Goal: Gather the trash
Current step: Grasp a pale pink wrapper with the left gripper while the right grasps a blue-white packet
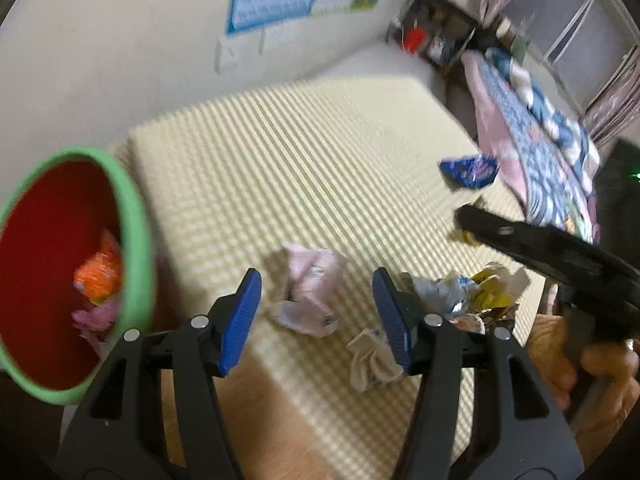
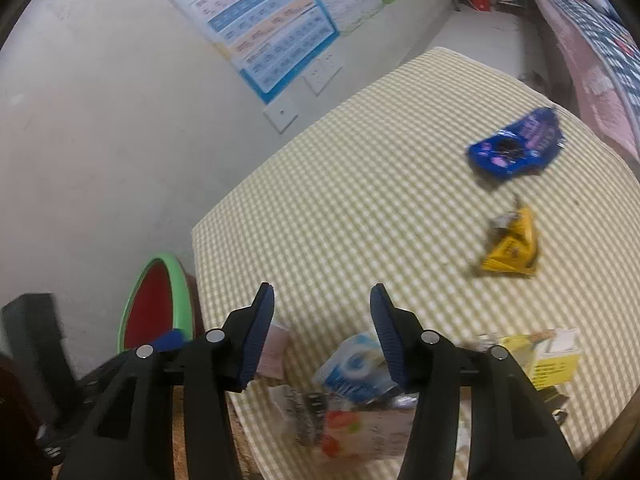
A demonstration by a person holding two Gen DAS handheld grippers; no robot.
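Both claws, left claw [image 1: 316, 316] and right claw [image 2: 322, 334], stand wide open and hold nothing, above wrappers [image 1: 308, 292] on the checkered tabletop [image 1: 320, 152].

My left gripper [image 1: 316, 320] hangs over the near edge of the checked tablecloth [image 1: 320, 152], jaws apart, a crumpled wrapper [image 1: 306, 292] on the cloth between them. Off the cloth's left edge stands the bin [image 1: 138, 240], wrappers inside. A wrapper heap [image 1: 468, 296] lies near the right edge; another wrapper [image 1: 468, 170] lies farther back. My right gripper [image 2: 322, 336] hangs over that heap.
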